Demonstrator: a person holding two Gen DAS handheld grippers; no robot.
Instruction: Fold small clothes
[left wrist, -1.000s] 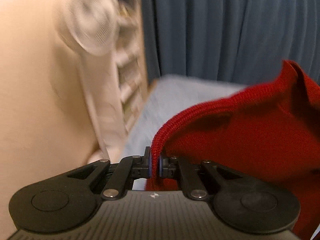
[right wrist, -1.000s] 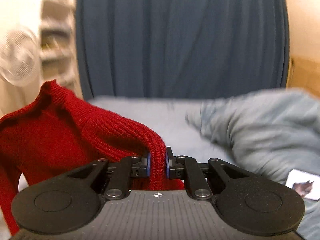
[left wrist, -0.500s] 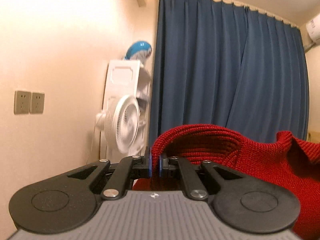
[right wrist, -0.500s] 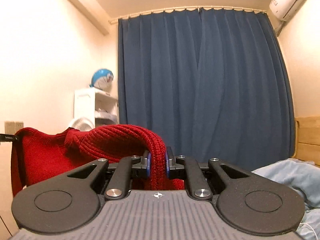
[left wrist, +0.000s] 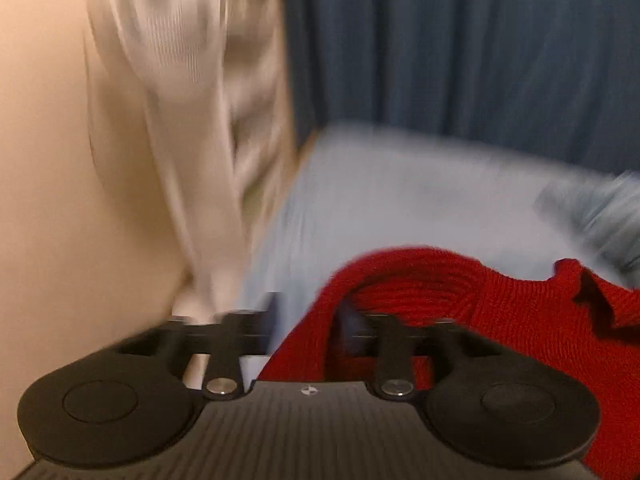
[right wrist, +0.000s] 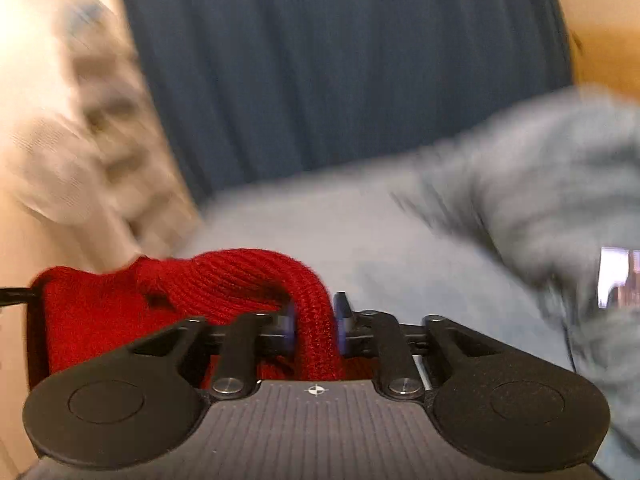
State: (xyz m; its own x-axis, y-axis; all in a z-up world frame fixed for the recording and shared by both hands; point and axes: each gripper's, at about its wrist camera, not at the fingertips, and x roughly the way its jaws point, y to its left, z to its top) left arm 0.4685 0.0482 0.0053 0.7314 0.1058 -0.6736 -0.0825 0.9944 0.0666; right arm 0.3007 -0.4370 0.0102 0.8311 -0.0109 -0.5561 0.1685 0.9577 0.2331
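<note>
We find the left gripper (left wrist: pixel 306 316) spread, the red knit garment (left wrist: pixel 500 312) draped on its 3 o'clock finger; the right gripper (right wrist: pixel 316 316) pinches a hem. The garment hangs above the bed (right wrist: pixel 340 224). Step: laying out; next calls for spreading it flat.

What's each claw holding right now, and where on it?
Right claw pinches red knit by its ribbed edge. Left claw open, knit loose between its jaws.

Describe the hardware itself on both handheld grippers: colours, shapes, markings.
The left gripper and right gripper look identical: matte black linkage arms on two round discs, silver pivot screws, a ribbed grey body with a small white crosshair mark. Finger pads look blue. No cable, hand or sleeve is clearly visible.
</note>
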